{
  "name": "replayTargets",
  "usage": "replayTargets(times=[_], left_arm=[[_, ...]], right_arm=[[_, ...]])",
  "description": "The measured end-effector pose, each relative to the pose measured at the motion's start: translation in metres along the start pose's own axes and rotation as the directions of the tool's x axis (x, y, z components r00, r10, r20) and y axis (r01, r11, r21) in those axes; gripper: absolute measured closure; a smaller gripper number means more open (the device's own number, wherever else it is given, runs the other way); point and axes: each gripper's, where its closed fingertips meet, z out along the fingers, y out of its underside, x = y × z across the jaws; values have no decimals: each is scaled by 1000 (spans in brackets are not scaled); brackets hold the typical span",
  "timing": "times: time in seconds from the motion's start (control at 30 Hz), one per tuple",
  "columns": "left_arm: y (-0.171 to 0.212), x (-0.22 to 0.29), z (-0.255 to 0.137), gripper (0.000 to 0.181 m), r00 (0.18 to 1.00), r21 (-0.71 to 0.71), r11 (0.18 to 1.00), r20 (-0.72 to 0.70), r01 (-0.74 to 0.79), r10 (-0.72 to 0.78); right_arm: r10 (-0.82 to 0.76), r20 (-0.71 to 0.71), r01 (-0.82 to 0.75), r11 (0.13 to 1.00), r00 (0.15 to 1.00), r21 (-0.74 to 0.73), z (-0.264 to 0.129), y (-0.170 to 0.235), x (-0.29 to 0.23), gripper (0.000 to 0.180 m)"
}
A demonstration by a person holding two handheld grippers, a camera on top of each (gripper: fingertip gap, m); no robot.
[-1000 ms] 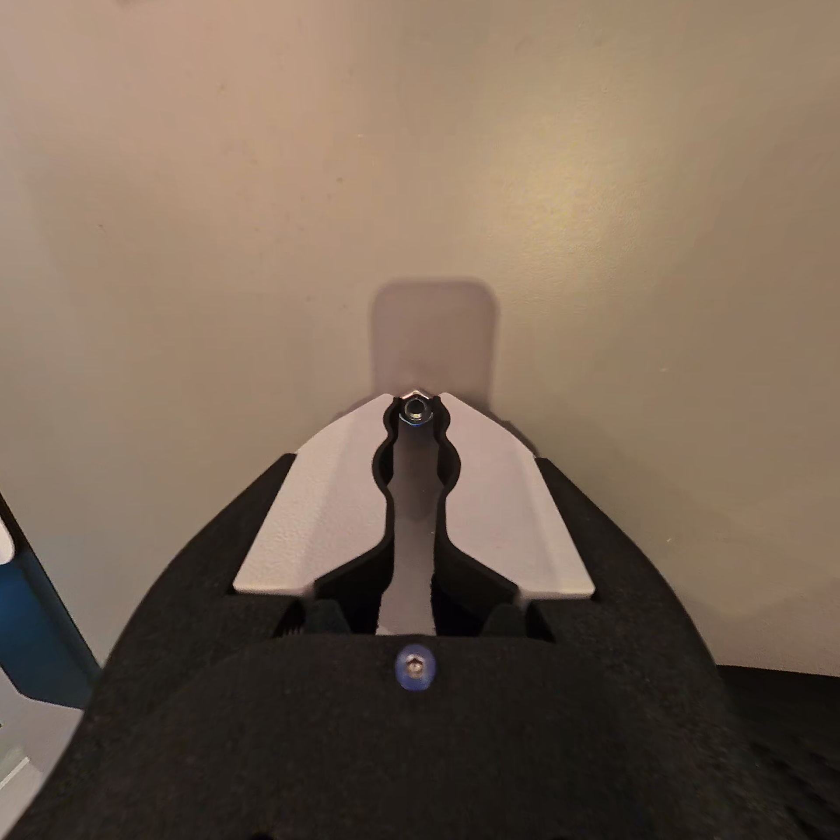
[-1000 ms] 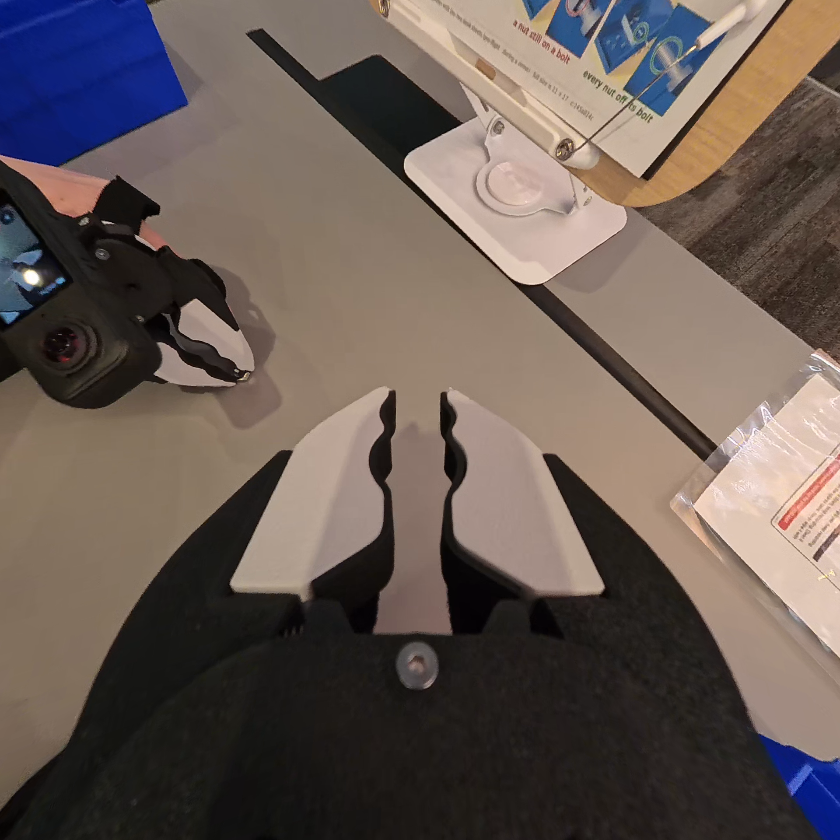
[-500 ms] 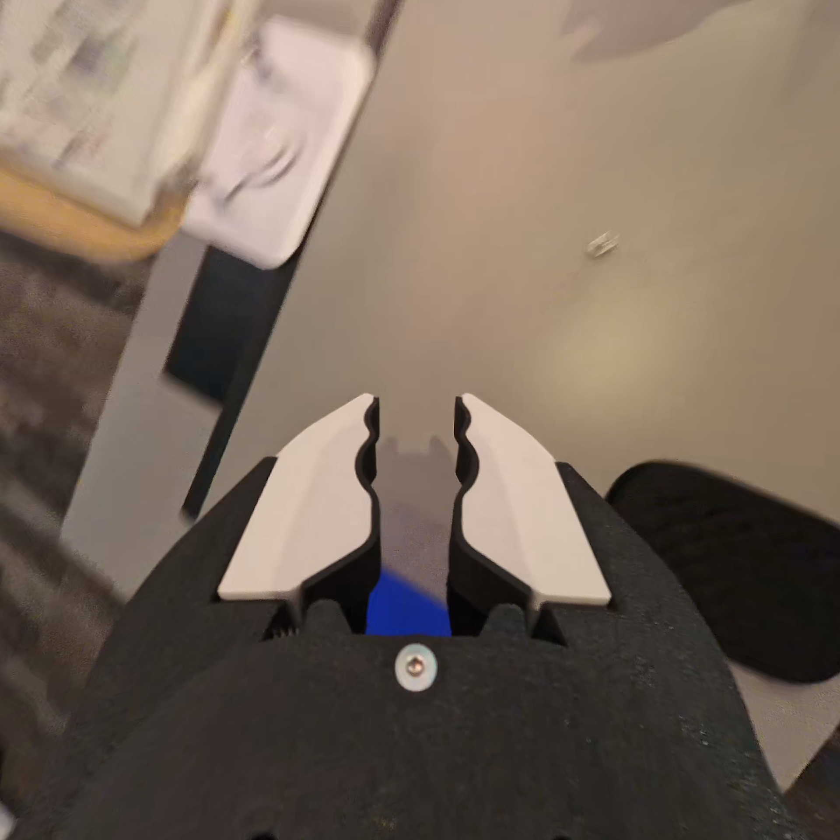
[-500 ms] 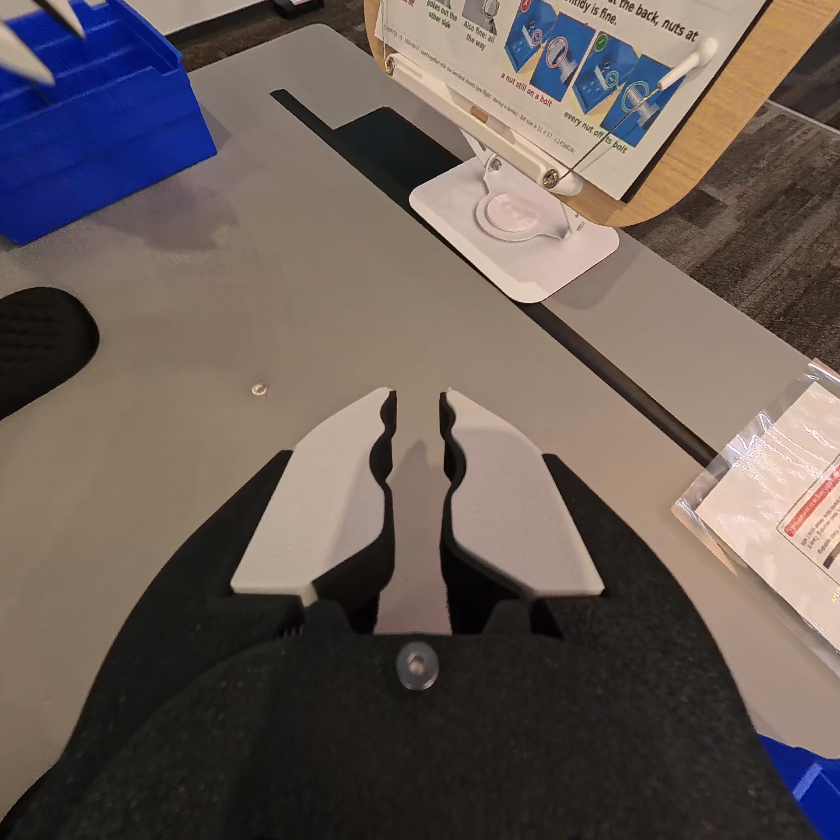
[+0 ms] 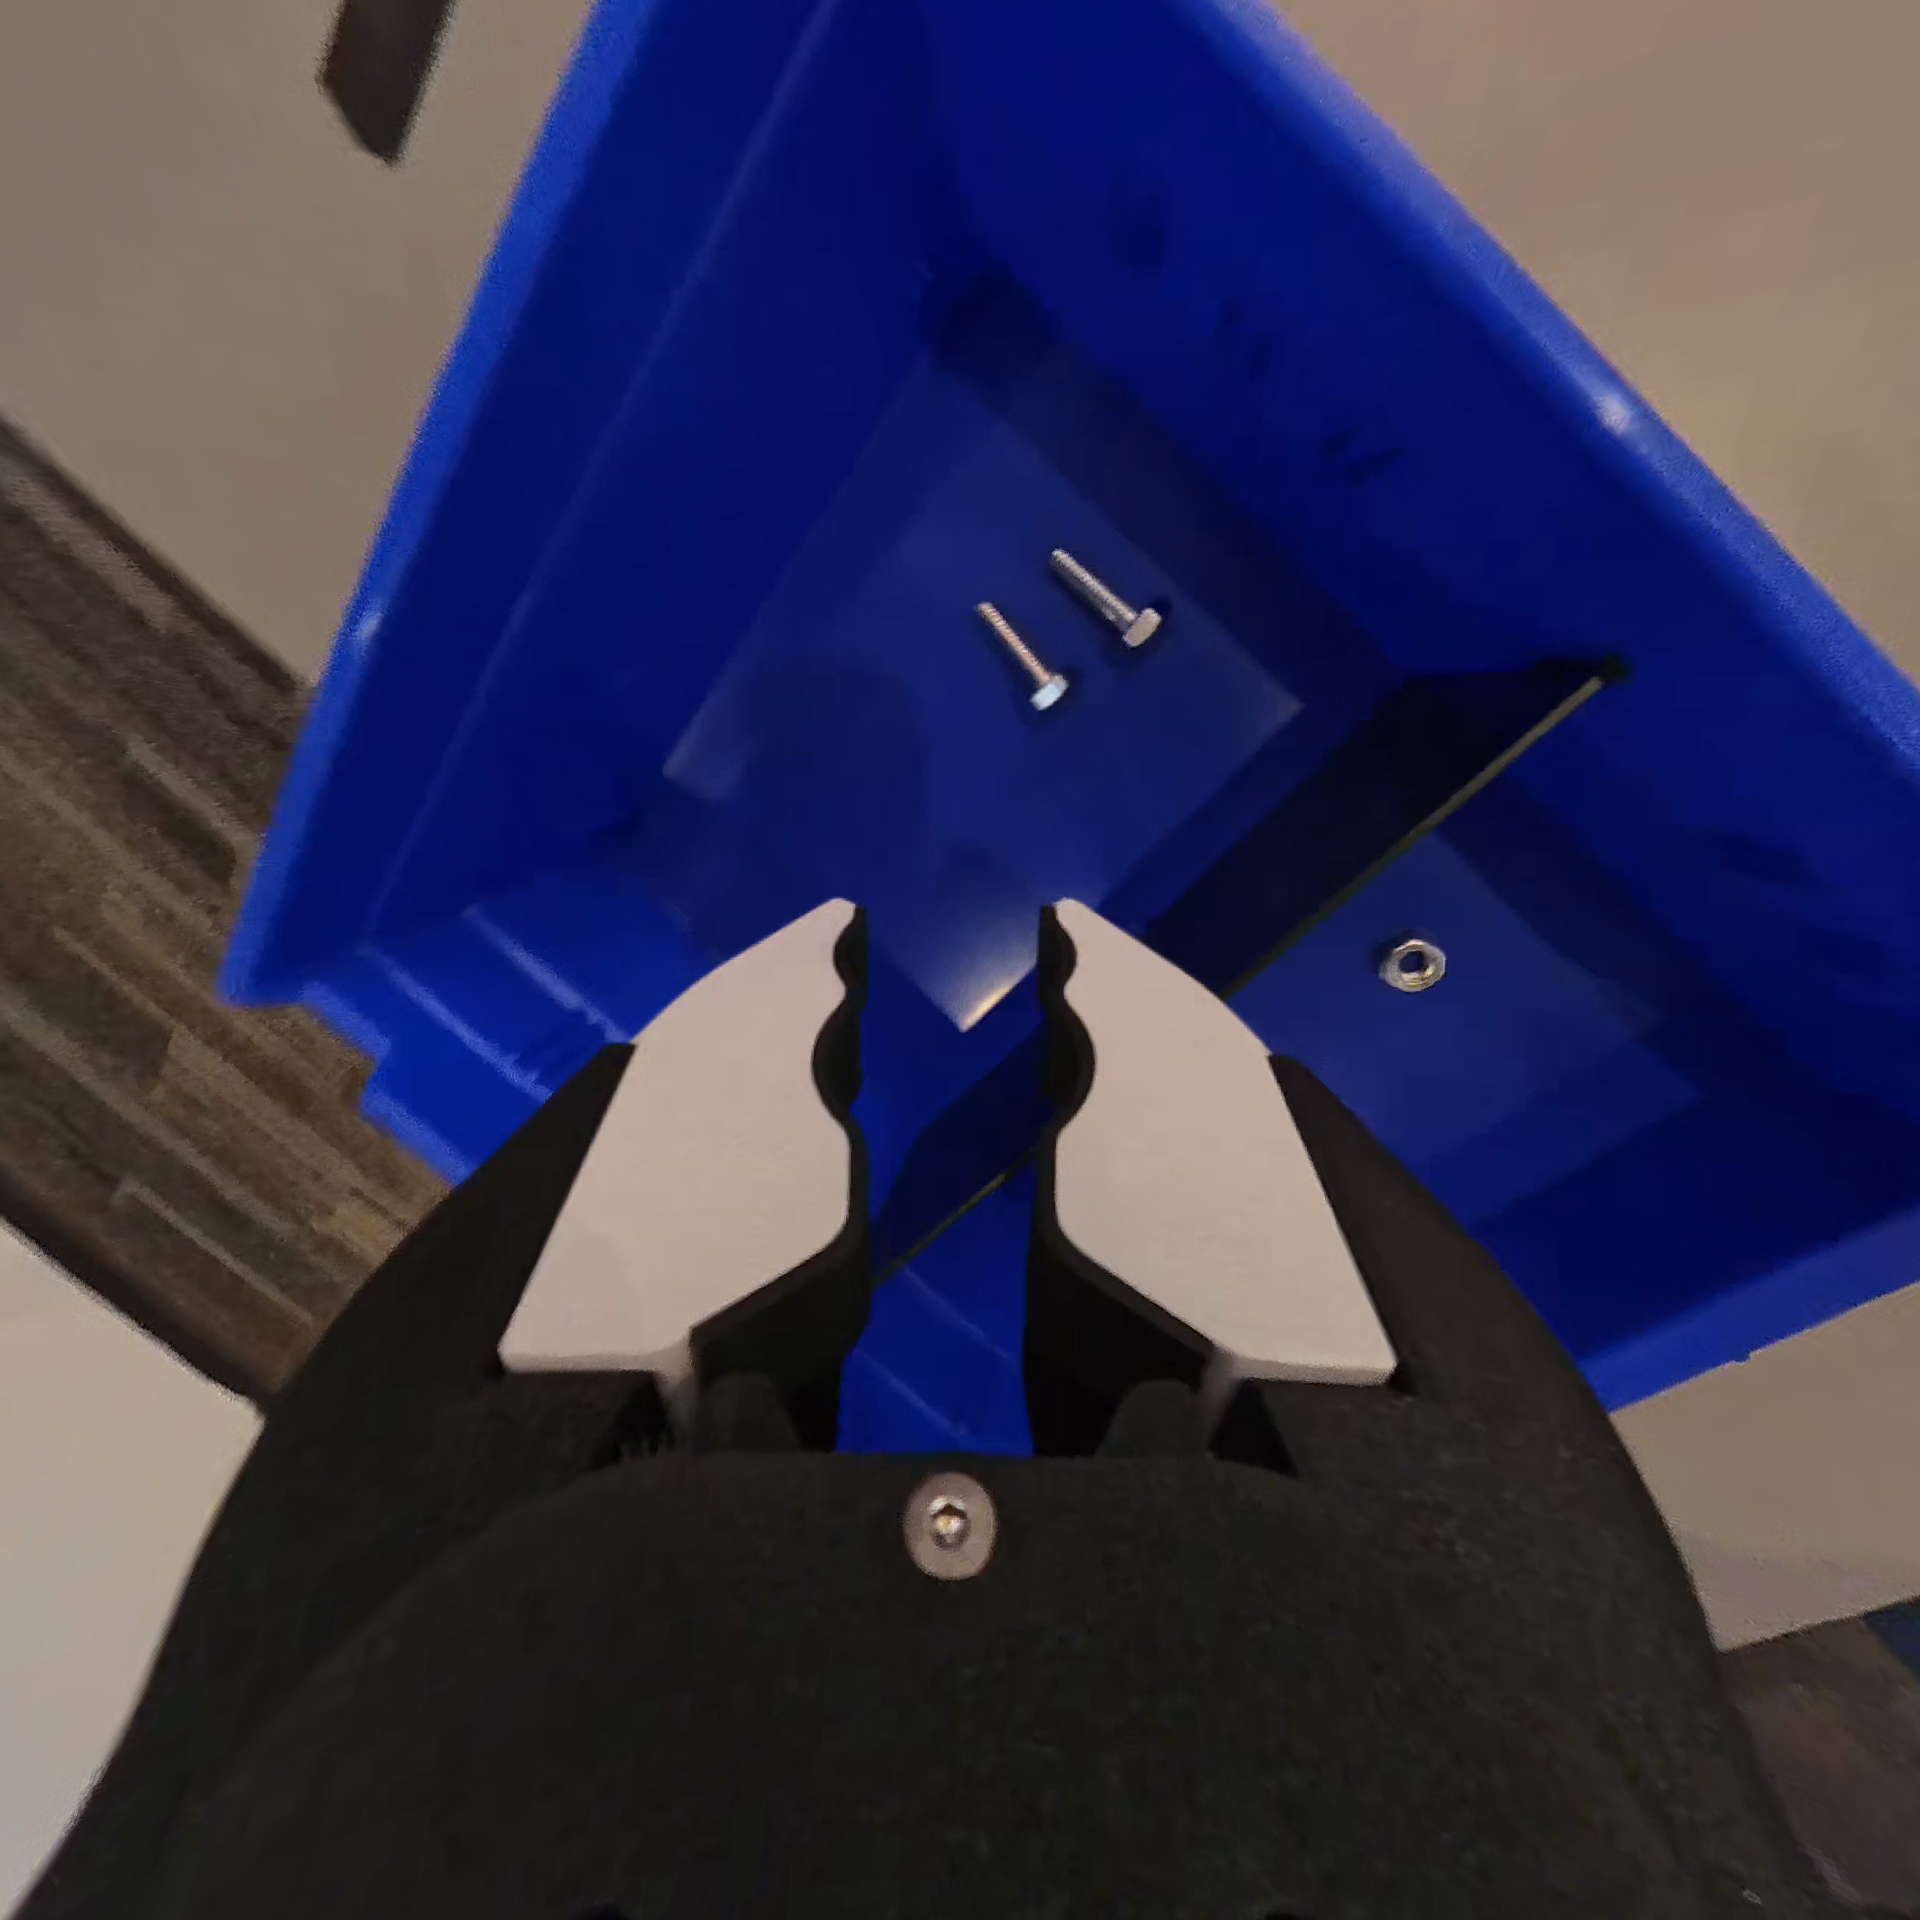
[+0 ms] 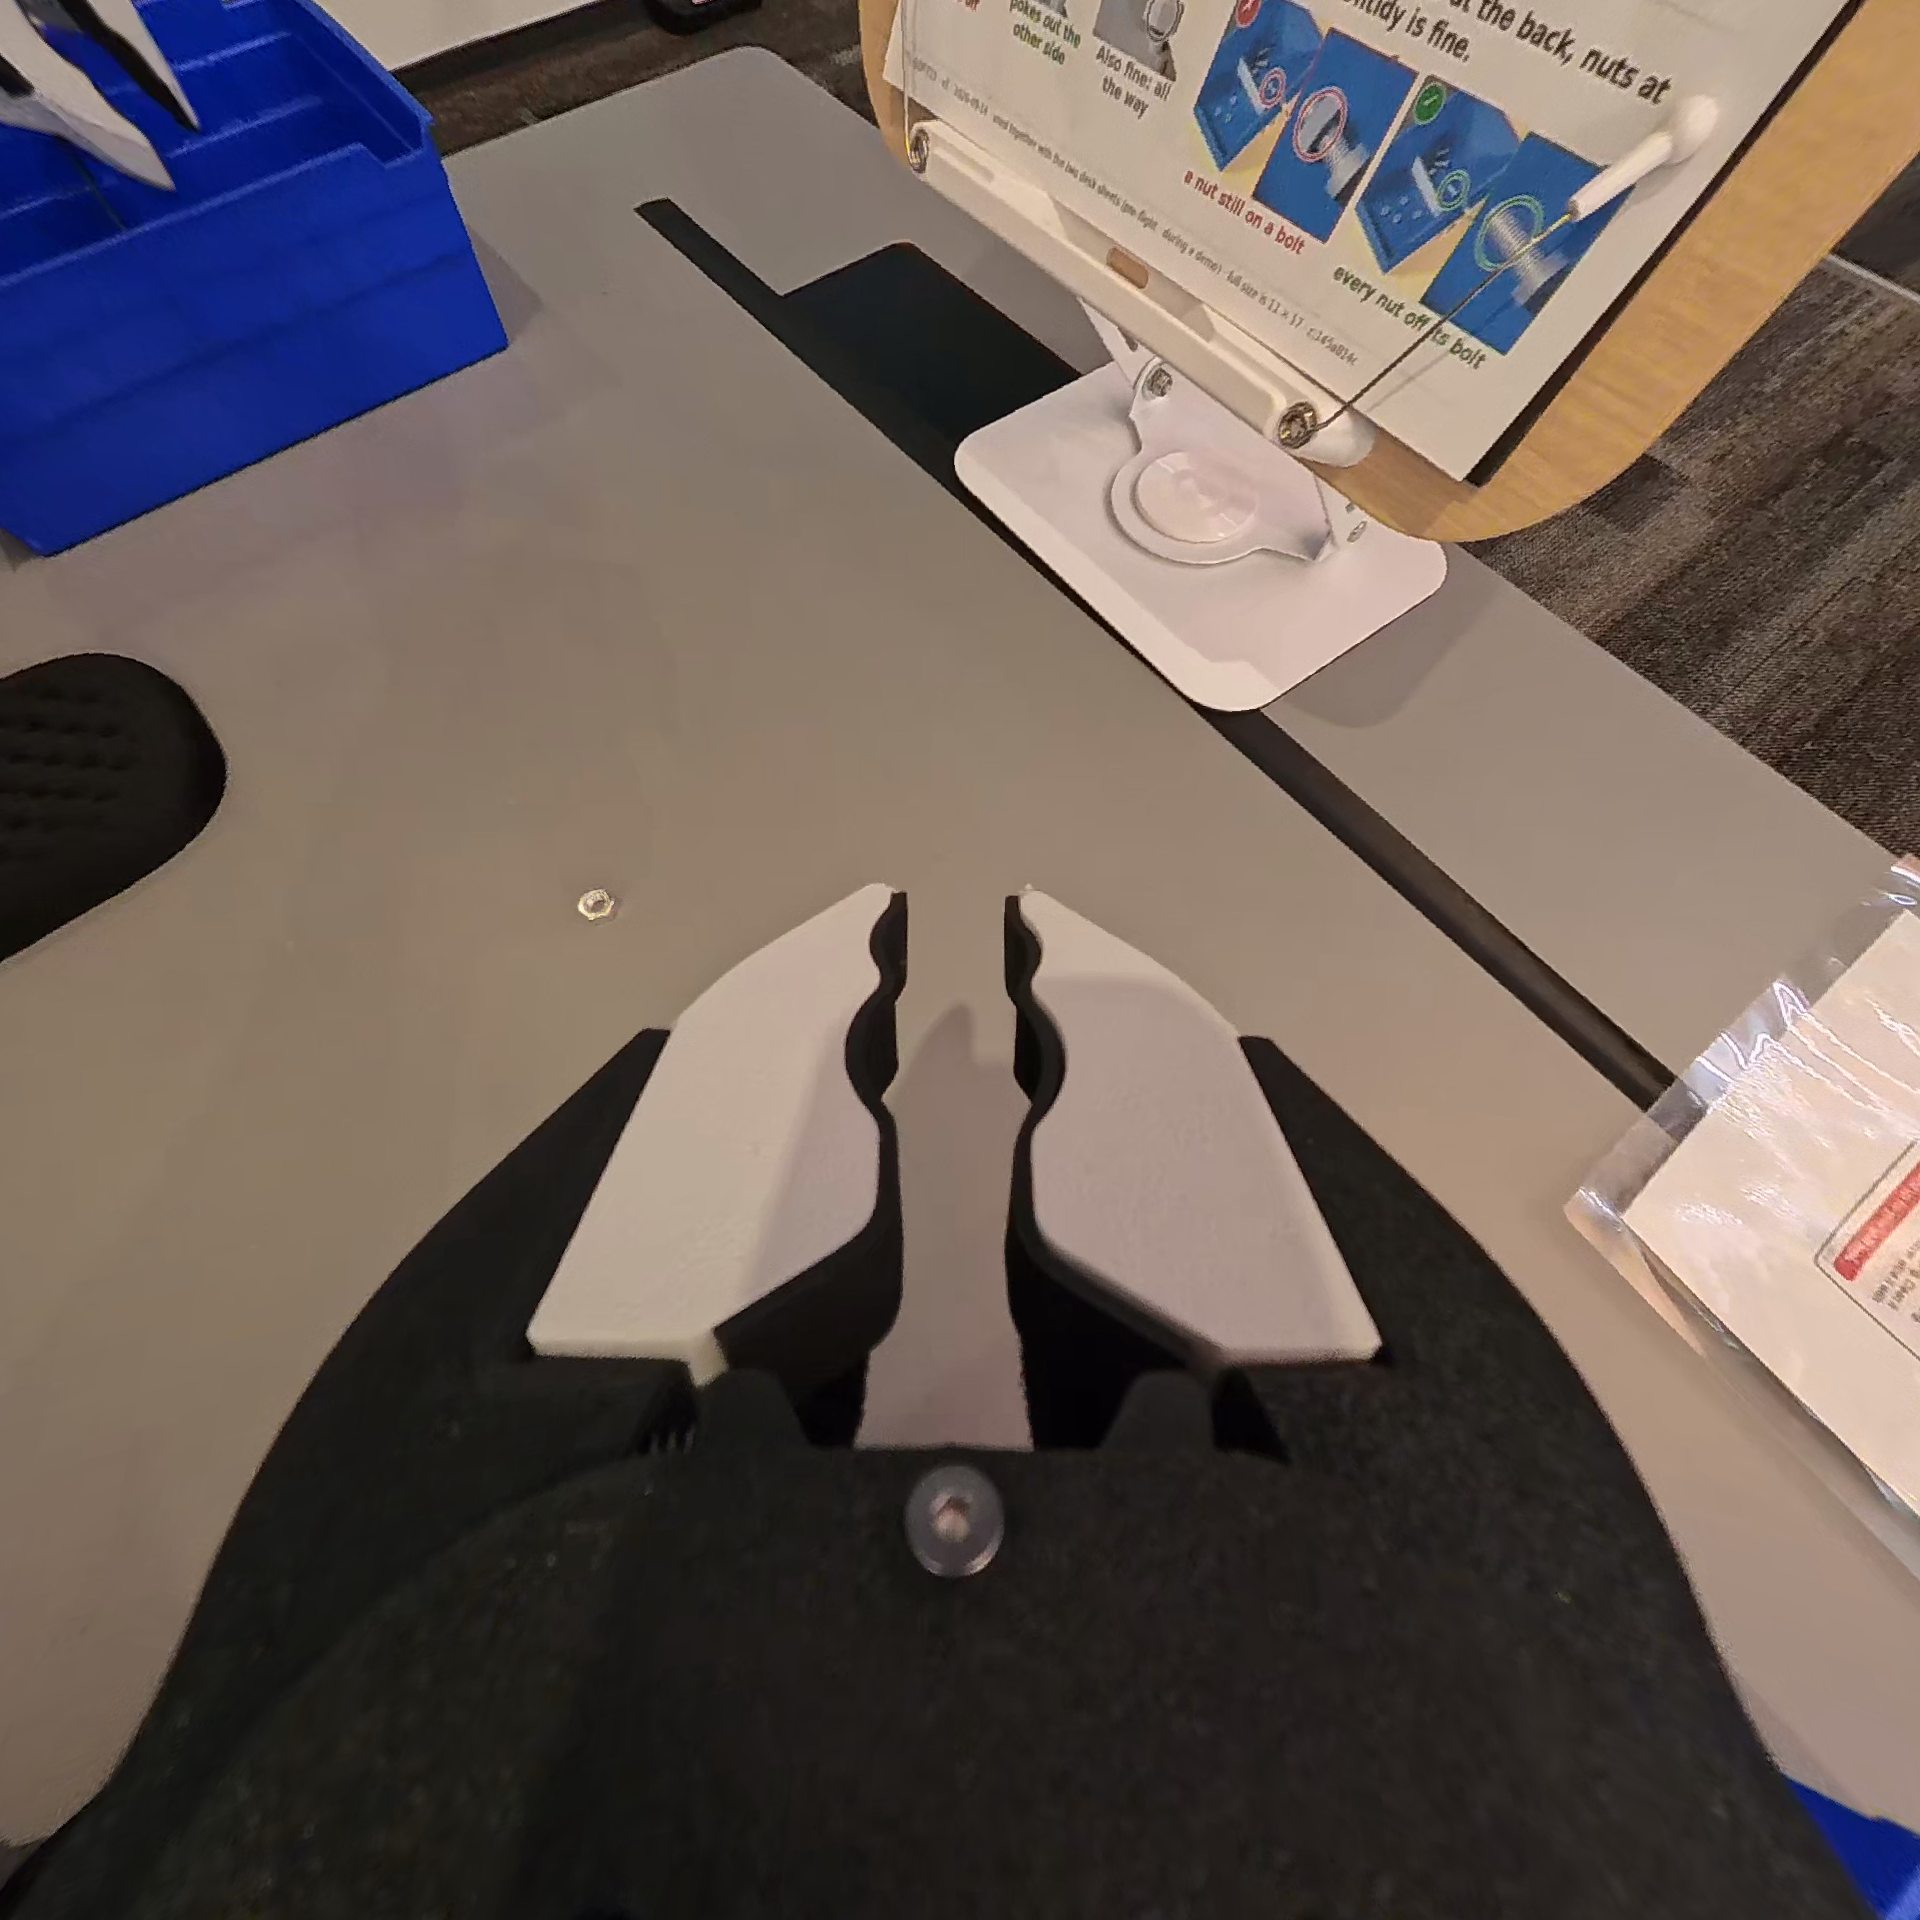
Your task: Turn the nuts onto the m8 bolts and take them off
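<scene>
**Both tongs empty, L over bin**

L gripper (image 5: 948, 914) hangs above blue bin (image 5: 665, 436), fingers apart, nothing betw. them. Two bolts (image 5: 1070, 629) lie side by side in bin's centre compartment; one nut (image 5: 1403, 958) past the divider, right of frame. R gripper (image 6: 954, 899) apart over grey table (image 6: 675, 644), holding nothing; loose nut (image 6: 595, 905) on table, left of its tips. Instruction board on white stand (image 6: 1205, 582) upper right.
</scene>
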Motion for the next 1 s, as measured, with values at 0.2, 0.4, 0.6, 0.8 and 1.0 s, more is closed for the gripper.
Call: replayTargets(times=[0.2, 0.4, 0.6, 0.8, 1.0], left_arm=[[-17, 3, 34, 163, 989, -19, 995, -107, 100, -101], [-36, 12, 54, 166, 857, -77, 884, -219, 461, -466], [-28, 4, 65, 154, 853, -135, 854, -79, 503, -515], [-21, 14, 80, 148, 851, -234, 834, -43, 501, -523], [-27, 20, 83, 172, 861, -251, 839, -40, 483, -507]], right_arm=[[22, -49, -25, 997, 999, -69, 14, 13, 14, 162], [18, -93, -34, 983, 996, -180, 27, 34, 23, 162], [14, -87, -33, 976, 996, -214, 34, 40, 23, 162], [6, -78, -23, 974, 997, -224, 33, 41, 22, 162], [10, -68, -24, 979, 998, -204, 31, 38, 21, 162]])
